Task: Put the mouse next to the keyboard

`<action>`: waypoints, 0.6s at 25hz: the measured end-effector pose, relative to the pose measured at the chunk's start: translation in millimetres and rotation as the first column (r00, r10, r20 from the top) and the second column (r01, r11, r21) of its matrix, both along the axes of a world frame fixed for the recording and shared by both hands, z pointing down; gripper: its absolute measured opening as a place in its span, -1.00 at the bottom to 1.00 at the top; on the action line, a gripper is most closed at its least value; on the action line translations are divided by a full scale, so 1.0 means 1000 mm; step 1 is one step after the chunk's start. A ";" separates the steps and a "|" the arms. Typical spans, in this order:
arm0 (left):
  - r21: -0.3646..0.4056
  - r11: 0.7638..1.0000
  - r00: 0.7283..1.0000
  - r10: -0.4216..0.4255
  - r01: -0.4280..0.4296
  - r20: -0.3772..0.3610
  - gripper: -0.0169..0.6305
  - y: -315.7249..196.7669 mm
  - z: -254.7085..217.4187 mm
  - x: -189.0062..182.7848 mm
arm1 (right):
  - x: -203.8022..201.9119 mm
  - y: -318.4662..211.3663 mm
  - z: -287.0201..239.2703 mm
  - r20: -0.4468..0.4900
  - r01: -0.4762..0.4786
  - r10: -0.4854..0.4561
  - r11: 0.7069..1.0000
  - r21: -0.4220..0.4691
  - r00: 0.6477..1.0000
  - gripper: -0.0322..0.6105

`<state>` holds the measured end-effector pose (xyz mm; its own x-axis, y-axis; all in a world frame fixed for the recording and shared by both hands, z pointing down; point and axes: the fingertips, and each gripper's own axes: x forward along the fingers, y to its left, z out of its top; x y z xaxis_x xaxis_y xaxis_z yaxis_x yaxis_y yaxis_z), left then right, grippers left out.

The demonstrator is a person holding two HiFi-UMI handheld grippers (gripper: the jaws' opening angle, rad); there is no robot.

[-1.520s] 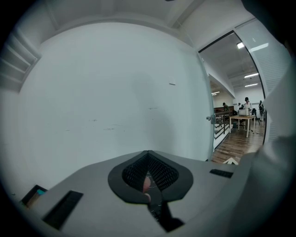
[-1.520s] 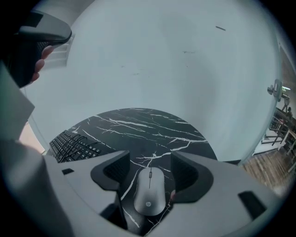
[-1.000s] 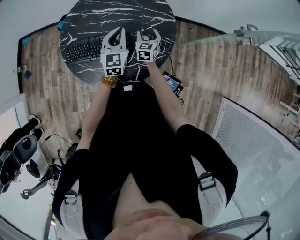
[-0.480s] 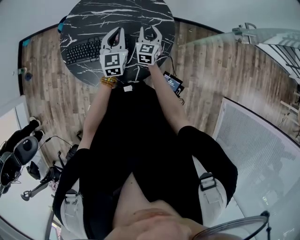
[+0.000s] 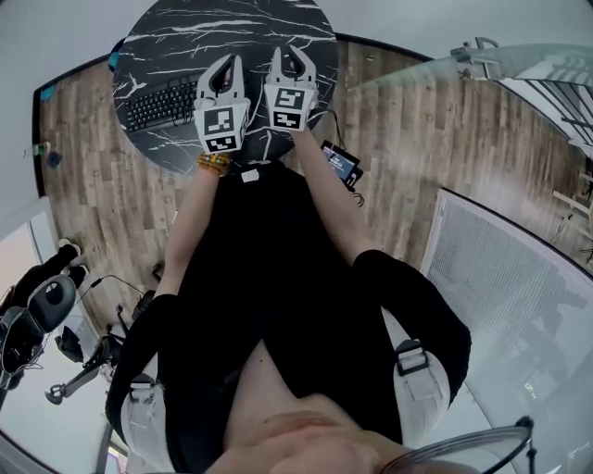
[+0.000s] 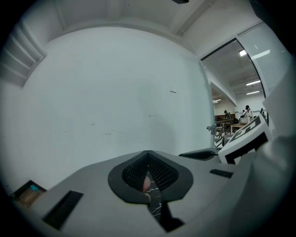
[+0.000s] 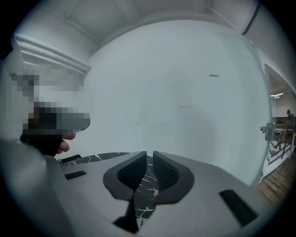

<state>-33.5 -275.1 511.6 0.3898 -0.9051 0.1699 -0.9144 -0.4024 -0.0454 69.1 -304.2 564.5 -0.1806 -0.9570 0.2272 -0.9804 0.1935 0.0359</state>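
Note:
A black keyboard point(image 5: 159, 100) lies on the left part of the round black marble table point(image 5: 232, 23). No mouse shows in any view. Both grippers hover side by side over the table's near edge, to the right of the keyboard. My left gripper point(image 5: 228, 67) is shut, and in the left gripper view point(image 6: 148, 155) its pads meet with nothing held. My right gripper point(image 5: 291, 54) is closing. In the right gripper view point(image 7: 150, 155) only a thin slit is left between its pads, with nothing in it but marble showing through.
A small black device with a lit screen point(image 5: 341, 165) lies on the wood floor by the table's right side, with a cable running to it. A glass partition point(image 5: 519, 74) stands at the right. An office chair point(image 5: 37, 310) is at the lower left. A white wall faces both grippers.
The right gripper's jaws have gone from wide apart to nearly together. Both grippers have shifted slightly farther over the table. The left gripper's jaws have not changed.

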 end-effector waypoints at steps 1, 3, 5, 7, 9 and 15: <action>0.003 1.000 1.000 0.000 0.000 -0.001 -0.92 0.000 -0.001 0.001 | 0.000 0.000 -0.004 0.006 0.001 -0.001 1.000 0.009 1.000 -0.73; 0.006 1.000 1.000 -0.001 0.001 -0.003 -0.92 -0.001 -0.001 0.001 | 0.001 0.000 -0.014 0.018 0.002 -0.003 1.000 0.031 1.000 -0.75; 0.010 1.000 1.000 -0.003 0.003 -0.006 -0.92 -0.002 -0.003 0.001 | 0.001 0.000 -0.026 0.025 0.006 -0.008 0.998 0.060 1.000 -0.76; 0.020 1.000 1.000 -0.006 0.006 -0.011 -0.92 -0.003 -0.006 0.000 | 0.000 0.002 -0.039 0.028 0.018 -0.020 0.996 0.090 0.999 -0.76; 0.036 0.999 1.000 -0.003 0.004 -0.018 -0.92 -0.003 -0.011 0.000 | -0.002 0.005 -0.052 0.030 0.033 -0.037 0.992 0.123 0.999 -0.77; 0.085 0.996 1.000 0.003 0.000 -0.028 -0.92 -0.005 -0.026 0.002 | -0.010 0.012 -0.082 0.005 0.076 -0.079 0.974 0.212 0.997 -0.77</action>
<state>-32.0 -280.2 485.9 0.3946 -0.9152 0.0819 -0.9152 -0.3995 -0.0540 59.2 -292.2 482.5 -0.2581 -0.9659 0.0184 -0.9633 0.2588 0.0712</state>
